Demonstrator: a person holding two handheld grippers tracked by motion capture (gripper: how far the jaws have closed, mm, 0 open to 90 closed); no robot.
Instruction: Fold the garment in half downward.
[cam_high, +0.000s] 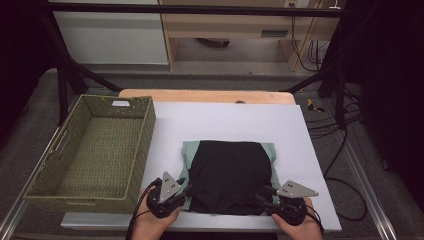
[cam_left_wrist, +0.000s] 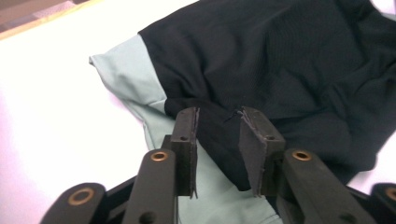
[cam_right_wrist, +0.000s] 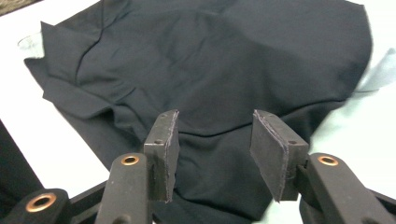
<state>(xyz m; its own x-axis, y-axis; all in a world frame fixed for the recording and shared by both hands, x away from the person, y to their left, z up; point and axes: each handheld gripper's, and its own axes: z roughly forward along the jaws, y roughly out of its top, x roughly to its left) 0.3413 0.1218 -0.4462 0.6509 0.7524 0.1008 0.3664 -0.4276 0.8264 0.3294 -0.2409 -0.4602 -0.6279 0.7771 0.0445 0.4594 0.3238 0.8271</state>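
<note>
A black garment lies folded on a pale green garment, whose edges stick out at the left and far side. My left gripper hovers at the cloth's near left corner. Its jaws are open a narrow gap, with the black hem seen under them and the pads off it. At the near right corner my right gripper is open wider above the black cloth, holding nothing.
The garments rest on a white sheet over a wooden table. A green woven basket stands at the left, beside the sheet. Cables trail on the floor at the right.
</note>
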